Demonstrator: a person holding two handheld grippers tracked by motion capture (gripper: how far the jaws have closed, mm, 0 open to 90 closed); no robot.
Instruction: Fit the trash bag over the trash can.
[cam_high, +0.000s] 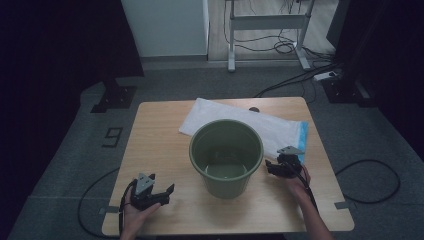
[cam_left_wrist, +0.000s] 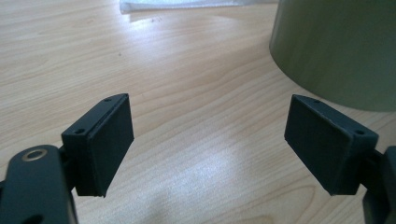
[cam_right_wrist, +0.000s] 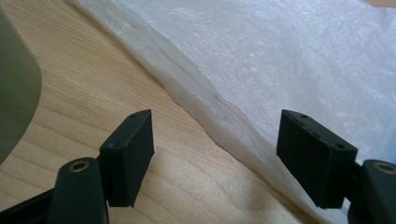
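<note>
An empty olive-green bucket (cam_high: 226, 157) stands upright in the middle of the wooden table (cam_high: 160, 145). Behind it and to its right lies a flat white plastic bag (cam_high: 270, 125) with a blue strip along its right end. My left gripper (cam_high: 161, 184) rests near the table's front left, open, with bare wood between its pads (cam_left_wrist: 208, 140) and the bucket's wall (cam_left_wrist: 336, 46) ahead on the right. My right gripper (cam_high: 276, 162) sits just right of the bucket, open (cam_right_wrist: 215, 149), with the bag's folded near edge (cam_right_wrist: 289, 60) running between its jaws. The pads do not press on it.
The table's front edge is close under both hands. Black cables (cam_high: 370, 187) loop over the grey floor on either side. A white cabinet (cam_high: 167, 27) and a desk frame (cam_high: 267, 22) stand beyond the far edge, with dark stands at the back left and right.
</note>
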